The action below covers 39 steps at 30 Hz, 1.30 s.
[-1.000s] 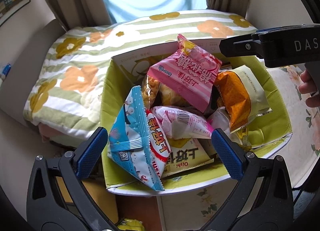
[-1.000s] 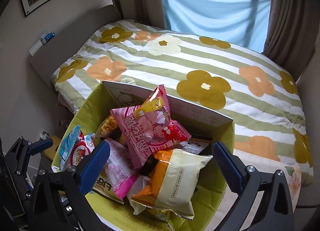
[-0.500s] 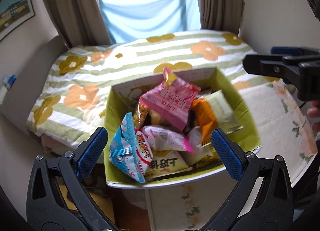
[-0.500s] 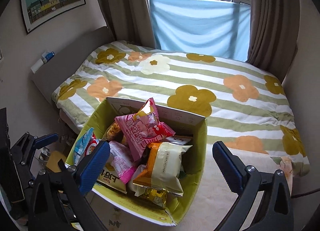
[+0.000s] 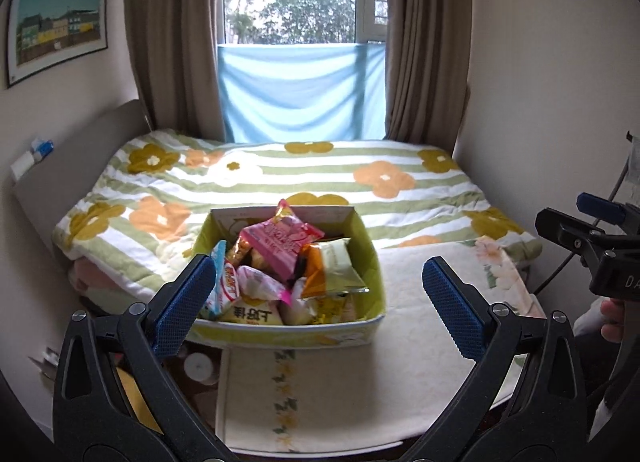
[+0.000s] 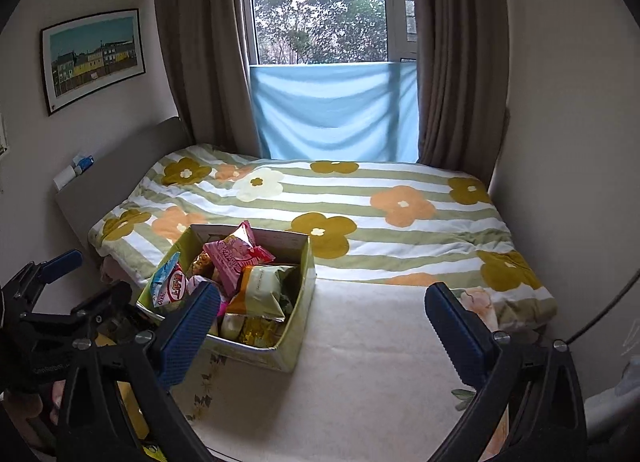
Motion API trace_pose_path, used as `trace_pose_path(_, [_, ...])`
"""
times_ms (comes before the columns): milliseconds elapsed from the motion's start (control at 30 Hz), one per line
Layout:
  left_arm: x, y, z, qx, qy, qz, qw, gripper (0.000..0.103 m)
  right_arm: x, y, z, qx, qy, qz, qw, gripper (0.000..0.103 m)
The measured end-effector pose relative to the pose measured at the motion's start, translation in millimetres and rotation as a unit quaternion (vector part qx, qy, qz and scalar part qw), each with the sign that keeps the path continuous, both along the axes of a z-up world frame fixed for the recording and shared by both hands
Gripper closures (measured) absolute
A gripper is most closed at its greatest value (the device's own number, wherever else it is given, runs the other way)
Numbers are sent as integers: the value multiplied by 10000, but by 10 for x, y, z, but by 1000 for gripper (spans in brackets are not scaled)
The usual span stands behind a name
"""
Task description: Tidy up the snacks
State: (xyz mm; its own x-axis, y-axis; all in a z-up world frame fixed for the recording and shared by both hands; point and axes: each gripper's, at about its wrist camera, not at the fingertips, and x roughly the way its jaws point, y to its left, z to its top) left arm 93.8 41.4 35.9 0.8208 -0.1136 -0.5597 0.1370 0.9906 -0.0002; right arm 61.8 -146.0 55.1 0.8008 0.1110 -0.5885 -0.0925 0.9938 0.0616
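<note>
left wrist: both grippers (image 5: 318,304) (image 6: 320,328) agape — snack box (image 5: 352,328) full

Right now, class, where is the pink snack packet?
The pink snack packet sits on top of the pile inside the green cardboard box, towards its far side, just left of the orange-and-cream packet in the left wrist view.

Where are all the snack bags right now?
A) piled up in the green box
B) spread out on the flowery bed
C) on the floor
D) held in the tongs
A: the pink bag, the orange bag and the others sit heaped inside the green box, while both tongs, left and right, are open and hold nothing.
</note>
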Motion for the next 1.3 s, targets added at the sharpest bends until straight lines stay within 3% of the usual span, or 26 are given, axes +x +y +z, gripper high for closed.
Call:
trace_pose_path(333, [-590,-175,-12,-107,-185,148,9997,0,-555,-269,-103,-93,-250,-536,9982,1])
trace_pose_path(1300, [-745,-258,82,78,-441,96,9989,0,-773,-325,-147,-45,-361,-695,9969,1])
